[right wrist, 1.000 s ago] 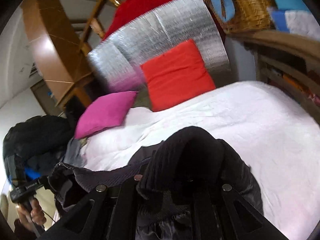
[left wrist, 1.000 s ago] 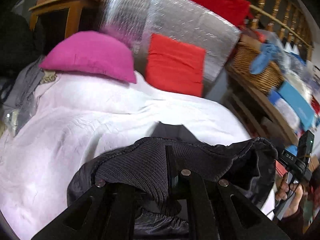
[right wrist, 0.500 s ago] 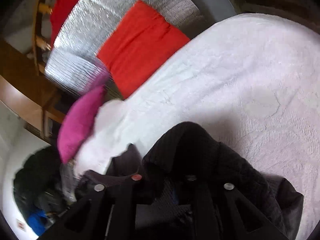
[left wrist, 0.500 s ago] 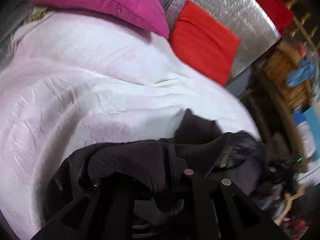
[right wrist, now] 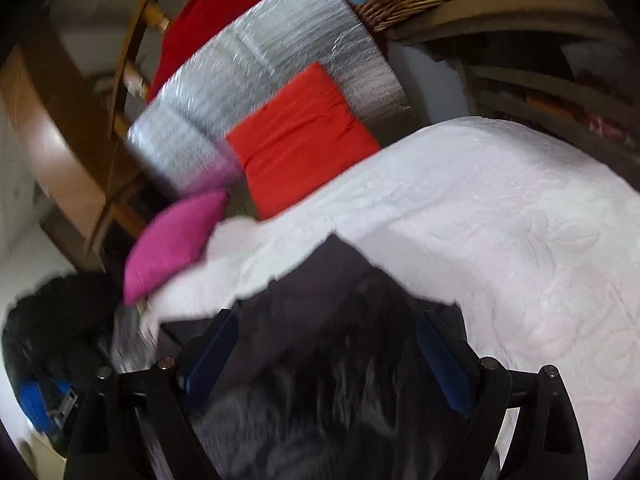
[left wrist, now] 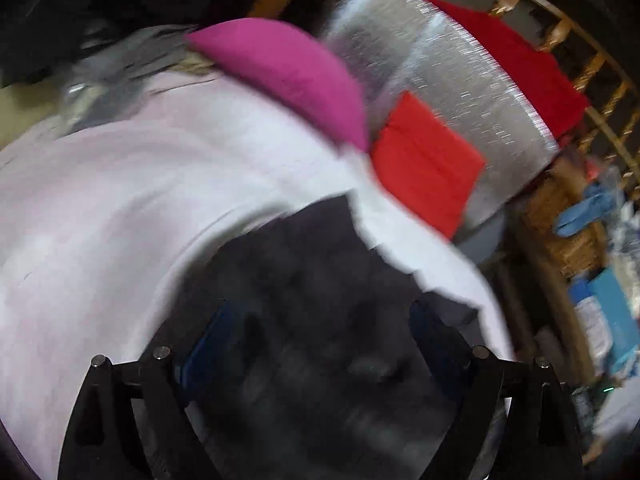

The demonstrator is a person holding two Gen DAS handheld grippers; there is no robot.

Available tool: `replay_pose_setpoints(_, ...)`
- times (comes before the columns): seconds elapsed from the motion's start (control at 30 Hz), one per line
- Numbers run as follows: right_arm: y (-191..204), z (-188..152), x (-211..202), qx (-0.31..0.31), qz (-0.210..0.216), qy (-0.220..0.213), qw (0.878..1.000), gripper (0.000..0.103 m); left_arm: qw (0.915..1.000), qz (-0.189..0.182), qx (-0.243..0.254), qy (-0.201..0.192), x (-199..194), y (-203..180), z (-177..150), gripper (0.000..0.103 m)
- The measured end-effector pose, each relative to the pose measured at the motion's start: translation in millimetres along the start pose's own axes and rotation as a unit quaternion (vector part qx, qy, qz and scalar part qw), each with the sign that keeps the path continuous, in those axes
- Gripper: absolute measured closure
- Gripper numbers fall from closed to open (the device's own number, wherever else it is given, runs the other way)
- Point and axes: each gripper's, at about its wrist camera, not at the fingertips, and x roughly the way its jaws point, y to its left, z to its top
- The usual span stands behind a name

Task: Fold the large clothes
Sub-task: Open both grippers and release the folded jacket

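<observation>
We hold our left gripper [left wrist: 320, 344] and right gripper [right wrist: 324, 352] spread wide above the dark garment [left wrist: 312, 280] on the white bedspread [left wrist: 120, 200].

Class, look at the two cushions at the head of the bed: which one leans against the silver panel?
The red cushion stands propped against the silver panel; the pink cushion lies to its left on the white bedspread.

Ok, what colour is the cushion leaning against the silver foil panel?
Red-orange cushion; clearest in the right wrist view, propped against the silver panel.
</observation>
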Motion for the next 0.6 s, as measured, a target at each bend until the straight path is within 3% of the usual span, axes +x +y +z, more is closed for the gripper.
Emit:
replay_pose_setpoints(0.07,12,-10,-5,-0.026,-0.01,0.006,1.0,0.011,0.9989,0.045,-0.005,-0.004,-1,9,-18,0.013)
replay_pose_setpoints(0.17,30,-24,-6,-0.068,-0.014,0.017,0.997,0.011,0.9944,0.101,-0.002,0.029,6,16,-30,0.013)
replay_pose_setpoints(0.27,50,-34,-2,-0.114,-0.026,0.023,0.993,0.011,0.9926,0.112,0.035,0.032,13,7,-32,0.013)
replay_pose_setpoints(0.37,66,-41,8,-0.155,-0.039,0.037,0.987,0.011,0.9855,0.139,0.093,0.032,23,-6,-34,0.014)
replay_pose_setpoints(0.43,68,-44,18,-0.164,-0.045,0.058,0.984,0.011,0.9832,0.14,0.113,0.033,27,-10,-33,0.023)
replay_pose_setpoints(0.5,65,-47,24,-0.173,-0.058,0.07,0.981,0.011,0.9797,0.137,0.142,0.034,27,-16,-34,0.046)
replay_pose_setpoints(0.53,61,-48,26,-0.177,-0.069,0.076,0.979,0.011,0.9769,0.141,0.157,0.032,28,-19,-35,0.052)
replay_pose_setpoints(0.6,51,-43,22,-0.169,-0.075,0.072,0.98,0.011,0.9703,0.157,0.182,0.028,32,-21,-33,0.072)
